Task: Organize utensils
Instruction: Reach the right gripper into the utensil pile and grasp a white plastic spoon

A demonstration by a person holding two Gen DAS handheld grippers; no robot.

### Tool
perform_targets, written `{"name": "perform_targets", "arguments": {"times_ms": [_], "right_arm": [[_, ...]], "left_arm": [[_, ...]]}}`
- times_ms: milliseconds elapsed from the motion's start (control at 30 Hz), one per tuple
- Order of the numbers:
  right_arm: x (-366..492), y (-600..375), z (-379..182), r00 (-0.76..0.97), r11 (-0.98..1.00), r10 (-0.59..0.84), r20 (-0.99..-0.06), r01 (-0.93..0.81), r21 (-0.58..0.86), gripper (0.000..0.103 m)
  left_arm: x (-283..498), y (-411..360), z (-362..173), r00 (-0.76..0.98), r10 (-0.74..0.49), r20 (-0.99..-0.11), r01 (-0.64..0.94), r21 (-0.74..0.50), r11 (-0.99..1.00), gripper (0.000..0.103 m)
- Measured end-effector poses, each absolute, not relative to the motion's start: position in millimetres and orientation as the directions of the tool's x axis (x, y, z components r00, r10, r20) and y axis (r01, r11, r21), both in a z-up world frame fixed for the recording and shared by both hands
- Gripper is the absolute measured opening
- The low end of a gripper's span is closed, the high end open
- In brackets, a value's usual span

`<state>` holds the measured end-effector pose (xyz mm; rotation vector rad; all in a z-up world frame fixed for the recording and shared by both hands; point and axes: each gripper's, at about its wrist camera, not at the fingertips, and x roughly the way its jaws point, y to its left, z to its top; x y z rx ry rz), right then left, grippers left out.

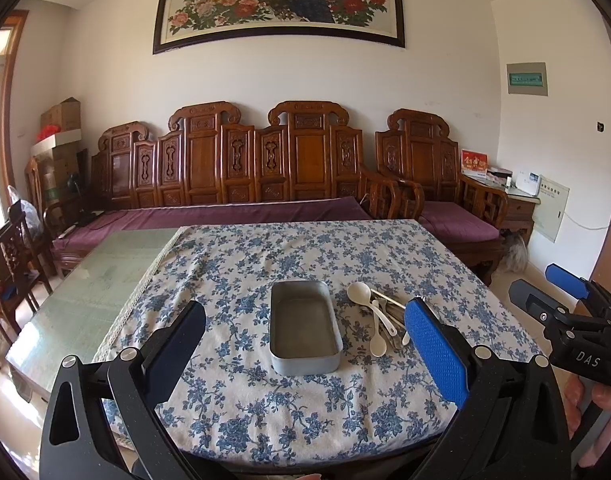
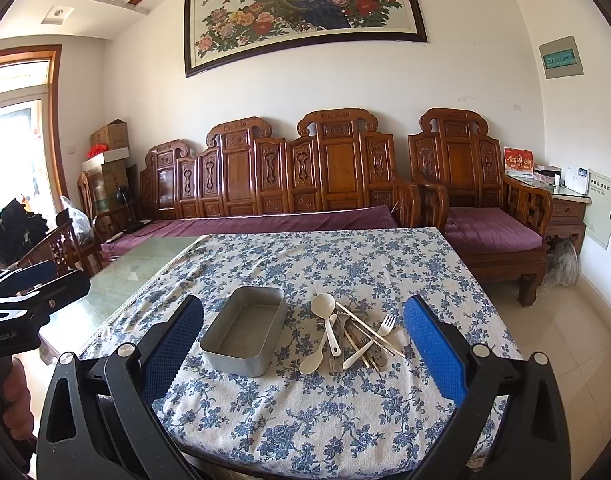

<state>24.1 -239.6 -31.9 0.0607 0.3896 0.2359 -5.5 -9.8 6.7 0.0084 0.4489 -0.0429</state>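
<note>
While both grippers hover above the near edge of the tabletop point(image 2: 345, 420), each holds nothing, its fingers spread wide: left gripper point(image 1: 305, 344), right gripper point(image 2: 303, 344). Metal tin point(image 2: 245, 330), empty, open side up, on the floral cloth point(image 1: 245, 264). Utensil pile point(image 2: 353, 334) just to its right: white spoons point(image 2: 322, 305), a fork point(image 2: 386, 325), chopsticks and what appear to be further metal pieces, crossed and overlapping. Carved wooden sofa point(image 2: 289, 176) behind.
</note>
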Motion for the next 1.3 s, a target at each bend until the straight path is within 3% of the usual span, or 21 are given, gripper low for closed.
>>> {"name": "perform_targets", "arguments": {"times_ms": [567, 933, 1100, 1300], "right_arm": [[63.8, -243.3, -84.4, 0.848, 0.967, 0.252, -0.466, -0.241, 0.084, 0.097], [116.0, -257.4, -126.8, 0.802, 0.972, 0.231, -0.551, -0.221, 0.086, 0.078], [145.6, -272.5, -140.3, 0.784, 0.973, 0.227, -0.577, -0.201, 0.111, 0.064], [181.3, -284.6, -160.5, 0.757, 0.972, 0.233, -0.61, -0.192, 0.133, 0.052]], "left_arm": [[43.1, -8.9, -54.2, 0.816, -0.071, -0.574, 0.096, 0.014, 0.995, 0.097], [87.8, -14.7, -81.9, 0.763, -0.134, -0.633, 0.161, -0.014, 0.987, 0.097], [110.2, -22.4, -90.3, 0.743, -0.173, -0.647, 0.201, -0.032, 0.979, 0.096], [132.7, -34.4, -97.7, 0.727, -0.201, -0.656, 0.235, -0.036, 0.971, 0.085]]}}
